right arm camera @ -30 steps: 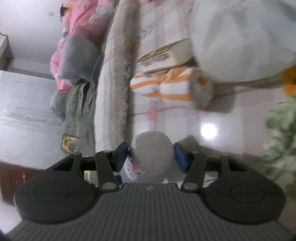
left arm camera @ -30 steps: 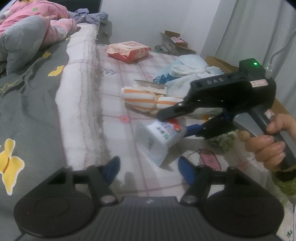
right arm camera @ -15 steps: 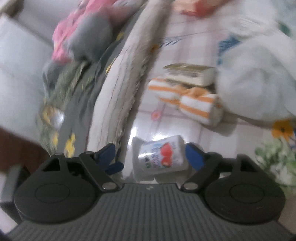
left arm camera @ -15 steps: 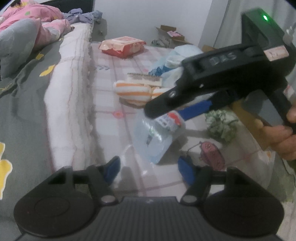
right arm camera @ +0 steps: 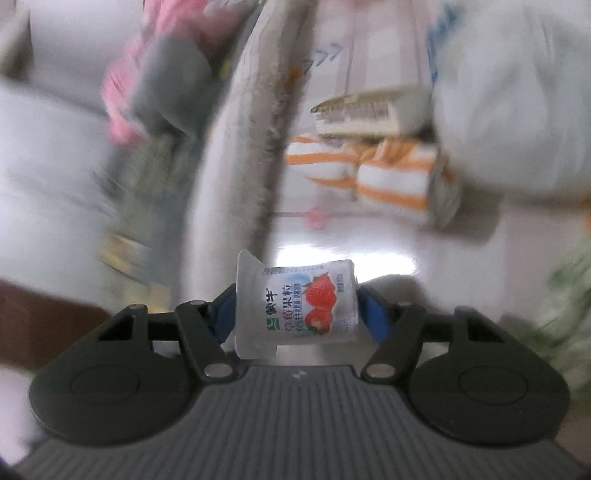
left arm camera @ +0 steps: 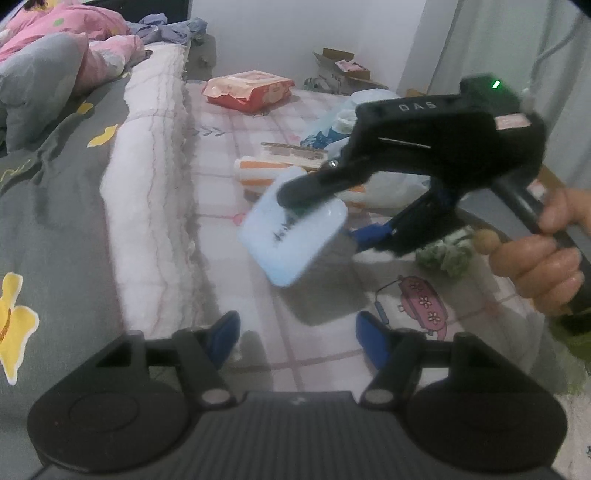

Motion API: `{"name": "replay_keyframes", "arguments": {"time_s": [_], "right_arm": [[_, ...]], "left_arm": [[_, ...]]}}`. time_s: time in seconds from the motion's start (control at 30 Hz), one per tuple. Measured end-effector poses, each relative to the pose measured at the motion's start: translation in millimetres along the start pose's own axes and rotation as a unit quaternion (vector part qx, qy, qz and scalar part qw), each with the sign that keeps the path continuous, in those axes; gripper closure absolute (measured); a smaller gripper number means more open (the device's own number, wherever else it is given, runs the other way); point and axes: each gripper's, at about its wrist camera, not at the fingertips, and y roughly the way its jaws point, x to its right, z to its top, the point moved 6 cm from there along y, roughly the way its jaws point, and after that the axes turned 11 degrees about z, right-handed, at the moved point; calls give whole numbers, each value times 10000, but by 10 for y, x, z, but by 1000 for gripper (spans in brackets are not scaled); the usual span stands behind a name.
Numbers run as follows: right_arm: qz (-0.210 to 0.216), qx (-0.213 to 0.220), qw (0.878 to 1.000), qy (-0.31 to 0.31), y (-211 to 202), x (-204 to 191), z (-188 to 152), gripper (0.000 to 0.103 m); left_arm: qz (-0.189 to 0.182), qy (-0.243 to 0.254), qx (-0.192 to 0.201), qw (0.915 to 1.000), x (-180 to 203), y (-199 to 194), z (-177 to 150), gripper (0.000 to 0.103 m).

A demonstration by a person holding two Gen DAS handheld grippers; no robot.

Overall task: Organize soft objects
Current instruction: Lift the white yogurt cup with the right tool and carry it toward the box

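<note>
Blue pads of the left claw point(left arm camera: 297, 338) stood apart over the checked bed sheet point(left arm camera: 325, 354), nothing between them. Ahead, the right claw point(right arm camera: 297, 314) was closing, its pads pressed on the lid and base of a white strawberry yogurt cup point(right arm camera: 295, 308) held sideways above the sheet. Beyond it lay an orange-striped rolled towel point(right arm camera: 391, 181).

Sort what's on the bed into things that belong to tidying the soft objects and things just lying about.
Belongs to the job:
yogurt cup, between the closing right gripper fingers
striped towel
white bag

Lying about:
wipes pack
cardboard box
pink clothes
</note>
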Motion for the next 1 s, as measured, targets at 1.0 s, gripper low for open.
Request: {"name": "replay_keyframes", "arguments": {"time_s": [1.0], "right_arm": [[-155,537,9984,92,-444,295,-18,55]], "left_arm": [[423,951,546,9931,516,326,299,28]]}}
